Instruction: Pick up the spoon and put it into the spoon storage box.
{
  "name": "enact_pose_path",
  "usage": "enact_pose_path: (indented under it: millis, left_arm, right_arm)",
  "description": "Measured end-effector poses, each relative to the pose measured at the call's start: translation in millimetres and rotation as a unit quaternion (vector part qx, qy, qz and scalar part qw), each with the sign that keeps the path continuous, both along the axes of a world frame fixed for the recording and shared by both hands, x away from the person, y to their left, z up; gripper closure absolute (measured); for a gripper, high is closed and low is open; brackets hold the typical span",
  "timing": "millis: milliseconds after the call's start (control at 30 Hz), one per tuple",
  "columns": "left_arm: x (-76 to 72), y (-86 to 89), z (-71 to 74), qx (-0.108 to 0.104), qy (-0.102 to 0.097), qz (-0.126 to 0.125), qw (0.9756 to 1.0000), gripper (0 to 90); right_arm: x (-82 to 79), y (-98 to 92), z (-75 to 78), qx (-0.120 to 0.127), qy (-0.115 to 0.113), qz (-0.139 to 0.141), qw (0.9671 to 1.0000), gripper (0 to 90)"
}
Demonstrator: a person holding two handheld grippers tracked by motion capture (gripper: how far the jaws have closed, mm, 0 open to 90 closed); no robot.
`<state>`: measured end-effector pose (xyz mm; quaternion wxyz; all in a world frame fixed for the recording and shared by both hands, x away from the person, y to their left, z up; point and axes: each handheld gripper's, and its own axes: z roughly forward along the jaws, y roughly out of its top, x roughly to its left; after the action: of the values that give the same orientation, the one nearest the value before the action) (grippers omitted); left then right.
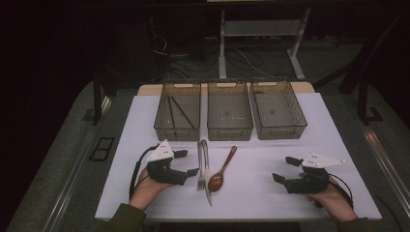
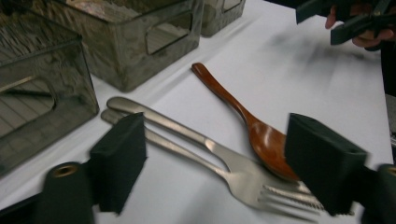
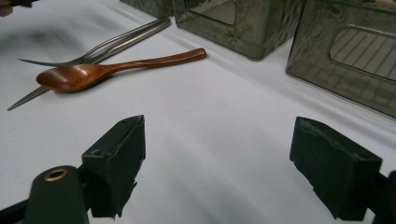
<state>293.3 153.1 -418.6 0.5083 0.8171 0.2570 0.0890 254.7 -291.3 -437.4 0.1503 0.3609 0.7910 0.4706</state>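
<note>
While the left claw point(image 1: 192, 164) sits low beside the fork point(image 2: 243, 179), its jaws stand apart with the fork and knife point(image 2: 187, 135) between them, not pinched. The wooden spoon point(image 1: 222, 170) lies just right of the fork, its bowl touching the metal pieces. The right claw point(image 1: 284, 170) rests well apart from them on the white desk point(image 1: 300, 198), jaws wide with nothing inside. Three see-through bins point(image 1: 230, 110) stand behind; the left one seems to hold thin dark sticks.
</note>
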Motion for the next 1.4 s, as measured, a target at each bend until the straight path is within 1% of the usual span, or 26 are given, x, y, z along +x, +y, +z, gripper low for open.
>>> enact_pose_path:
  millis: [67, 100, 167, 267, 367, 400, 467, 533, 567, 633, 767, 967, 1100, 1167, 1200, 1233, 1267, 1300, 1367, 1400]
  left_arm:
    - [3.2, -3.9, 0.4, 0.0, 0.006, -0.001, 1.0, 33.2]
    - [4.9, -6.0, 0.2, 0.002, 0.006, 0.001, 1.0, 34.9]
    - [8.8, -10.4, -0.4, 0.001, 0.017, -0.008, 0.9998, 44.1]
    - [14.9, -18.3, -2.0, 0.008, 0.027, -0.011, 0.9995, 56.1]
    - [22.1, -26.6, -5.2, 0.017, 0.044, -0.014, 0.9988, 67.9]
    - [24.4, -29.6, -5.6, 0.021, 0.046, -0.016, 0.9986, 72.1]
    - [28.7, -36.0, -6.0, 0.021, 0.052, -0.021, 0.9982, 79.6]
    - [32.9, -42.6, -6.5, 0.023, 0.054, -0.025, 0.998, 85.9]
    - [34.8, -46.4, -7.0, 0.026, 0.058, -0.027, 0.9976, 88.6]
    - [39.1, -54.0, -8.9, 0.035, 0.061, -0.03, 0.9971, 88.7]
    - [47.4, -68.8, -14.5, 0.048, 0.07, -0.03, 0.9959, 88.7]
    - [56.3, -90.5, -22.9, 0.075, 0.073, -0.036, 0.9938, 88.7]
    - [59.1, -99.7, -26.1, 0.086, 0.077, -0.039, 0.9925, 88.7]
    - [61.2, -103.2, -28.1, 0.096, 0.072, -0.047, 0.9917, 88.7]
    - [60.5, -105.2, -29.2, 0.094, 0.08, -0.043, 0.9915, 88.7]
    - [61.9, -105.9, -29.8, 0.098, 0.075, -0.047, 0.9912, 88.7]
    - [61.2, -107.5, -30.6, 0.096, 0.082, -0.044, 0.991, 88.8]
    - [62.2, -108.1, -31.0, 0.102, 0.076, -0.048, 0.9907, 88.7]
    - [60.2, -110.7, -31.9, 0.103, 0.083, -0.043, 0.9903, 88.7]
    - [60.6, -111.3, -32.4, 0.104, 0.08, -0.047, 0.9903, 88.7]
  right_arm:
    - [-0.3, 0.2, -0.5, -0.001, 0.003, -0.002, 1.0, 17.5]
    - [-0.4, 0.5, -0.6, 0.0, 0.004, -0.002, 1.0, 17.5]
    - [-0.4, 1.7, -0.8, 0.0, 0.007, 0.0, 1.0, 17.5]
    - [-0.1, 3.8, -1.0, -0.002, 0.007, 0.004, 1.0, 17.5]
    - [0.4, 5.0, -1.1, -0.004, 0.01, 0.004, 0.9999, 17.5]
    - [0.6, 5.0, -1.1, -0.004, 0.009, 0.005, 0.9999, 17.5]
    - [0.8, 4.7, -1.1, -0.004, 0.008, 0.004, 0.9999, 17.5]
    - [1.0, 4.3, -0.9, -0.004, 0.007, 0.004, 1.0, 17.5]
    - [1.0, 4.1, -0.8, -0.003, 0.007, 0.004, 1.0, 17.5]
    - [1.1, 4.0, -0.9, -0.003, 0.008, 0.005, 1.0, 17.5]
    - [1.1, 4.2, -0.6, -0.001, 0.009, 0.005, 0.9999, 17.5]
    - [0.7, 4.9, 0.0, 0.001, 0.01, 0.007, 0.9999, 17.5]
    - [0.4, 4.8, 0.2, 0.001, 0.009, 0.007, 0.9999, 17.5]
    - [0.4, 4.7, 0.3, 0.001, 0.008, 0.008, 0.9999, 17.5]
    - [0.6, 4.7, 0.1, 0.001, 0.009, 0.009, 0.9999, 17.5]
    - [0.9, 4.7, 0.0, 0.001, 0.008, 0.009, 0.9999, 17.5]
    - [1.2, 4.7, -0.1, 0.0, 0.009, 0.009, 0.9999, 17.5]
    - [1.2, 4.8, 0.0, 0.001, 0.009, 0.009, 0.9999, 17.5]
    - [1.1, 4.7, 0.2, 0.001, 0.008, 0.01, 0.9999, 17.5]
    - [0.8, 4.8, 0.3, 0.001, 0.008, 0.01, 0.9999, 17.5]
